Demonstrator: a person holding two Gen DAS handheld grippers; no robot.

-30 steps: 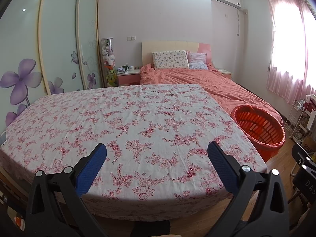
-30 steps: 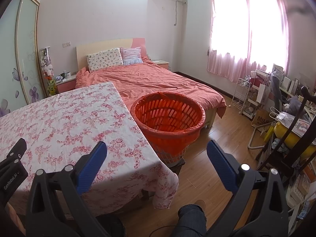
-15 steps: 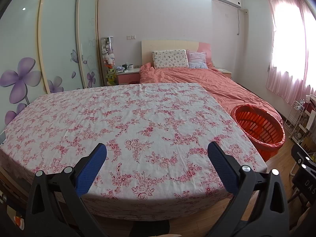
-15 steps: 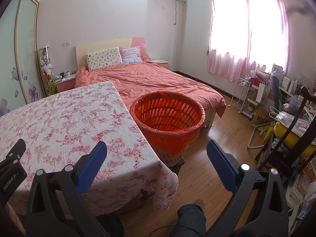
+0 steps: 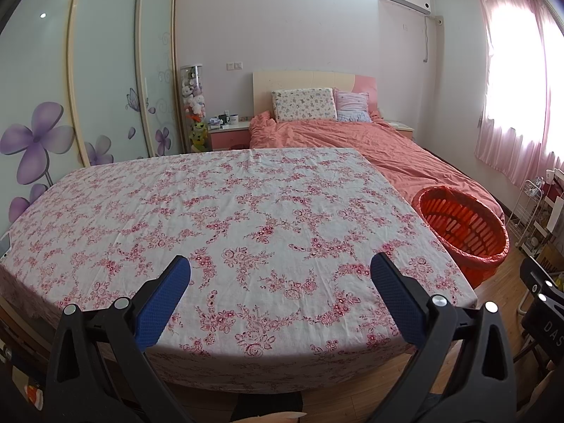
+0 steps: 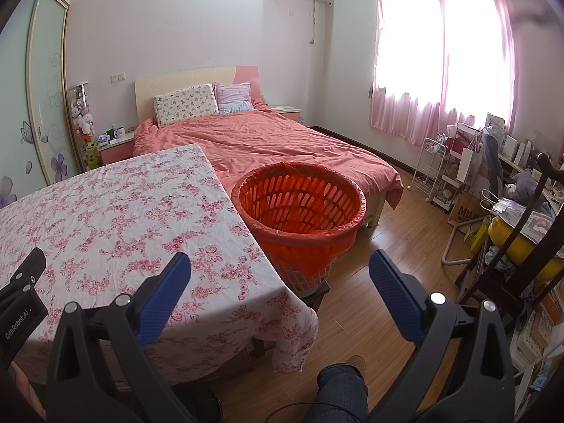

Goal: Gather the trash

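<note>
Orange basket (image 6: 299,211) sits at frame centre, beside the floral table (image 5: 229,211). Left gripper (image 5: 280,275) and right gripper (image 6: 280,273) are both spread apart, holding nothing.

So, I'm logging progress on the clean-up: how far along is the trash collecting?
Either finished or not yet begun: the flowered tablecloth shows no trash. In hand: nothing; the left gripper and right gripper are both open and empty. The orange lined basket beside the table shows nothing inside, though its bottom is partly hidden.

A home bedroom: made bed (image 6: 268,141), pillows (image 6: 187,104), sliding wardrobe (image 5: 88,81).
</note>
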